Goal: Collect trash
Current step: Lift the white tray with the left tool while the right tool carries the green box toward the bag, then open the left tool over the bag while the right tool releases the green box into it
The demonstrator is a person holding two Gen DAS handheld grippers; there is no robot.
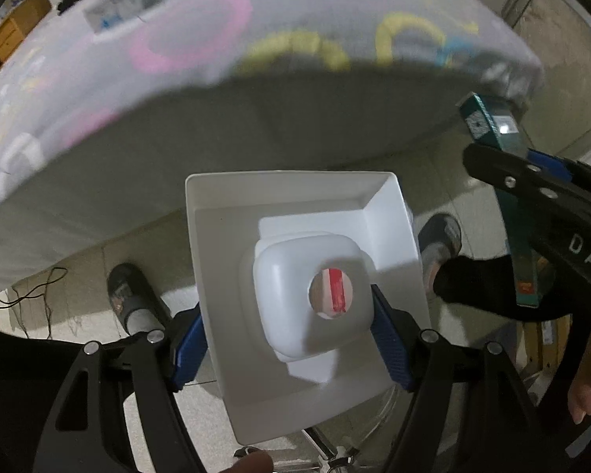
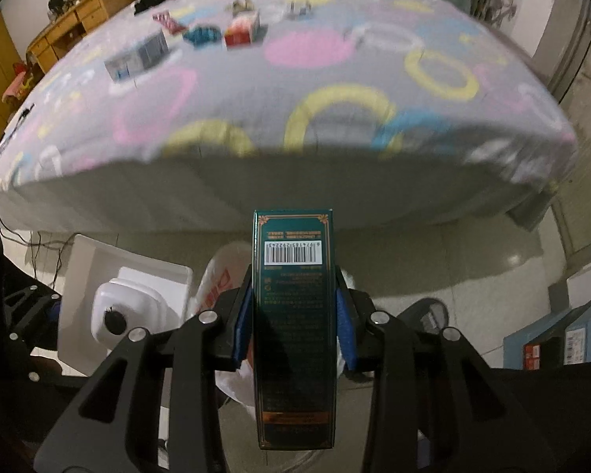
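Cardboard, dark green and printed with a barcode, makes up the long carton that is held in the right gripper. It is judged to be light and fairly stiff, though hollow — a hard squeeze would likely dent its walls. It is best taken across the narrow faces near its middle, as it is now. The jaws are closed down to a narrow gap, and the blue pads are pressed against both long sides of the carton, which stands lengthwise between them and juts past the fingertips.

A white plastic tray with a white plastic bottle in it is held in the left gripper. Both are judged rigid, smooth and rather slippery; the tray's thin walls would flex under load, so a grip across its two opposite sides is the sound one. The left jaws are set wide, with one pad outside the tray's wall and the other against the bottle inside it.

Both loads are held low over the tiled floor, in front of the bed. More boxes and wrappers are seen on the bed cover. Under the carton a white plastic bag with red lettering is seen — whether it is the trash bag cannot be told.
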